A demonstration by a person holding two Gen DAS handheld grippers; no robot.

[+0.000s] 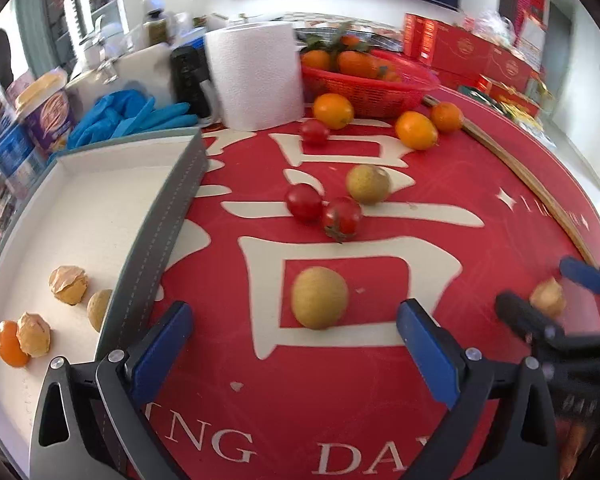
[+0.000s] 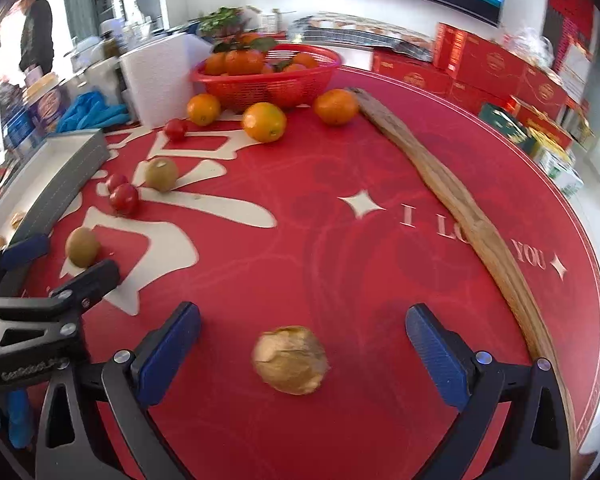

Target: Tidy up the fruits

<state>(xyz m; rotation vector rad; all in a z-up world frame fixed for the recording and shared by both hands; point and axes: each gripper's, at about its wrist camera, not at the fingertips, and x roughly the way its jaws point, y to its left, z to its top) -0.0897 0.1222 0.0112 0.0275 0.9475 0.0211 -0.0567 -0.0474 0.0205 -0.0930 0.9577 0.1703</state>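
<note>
My left gripper point(image 1: 300, 338) stands open over the red mat, its blue pads well clear on either side of a round yellow-green fruit point(image 1: 320, 298). My right gripper point(image 2: 302, 348) is open too, and a papery husked fruit point(image 2: 290, 360) lies on the mat between its pads, untouched. To the left, a grey tray point(image 1: 100, 200) with a white floor holds two husked fruits point(image 1: 68, 290), a small orange point(image 1: 10, 344) and a yellow-brown fruit point(image 1: 100, 308). Loose on the mat farther off are cherry tomatoes point(image 1: 304, 202), another yellow-green fruit point(image 1: 368, 184) and oranges point(image 1: 416, 130).
A red basket point(image 1: 376, 92) of tangerines, a paper towel roll point(image 1: 256, 76) and blue gloves point(image 1: 128, 116) stand at the back. A long wooden strip point(image 2: 460, 208) curves along the mat's right side. Red boxes point(image 2: 492, 64) are stacked behind it. A person stands far left.
</note>
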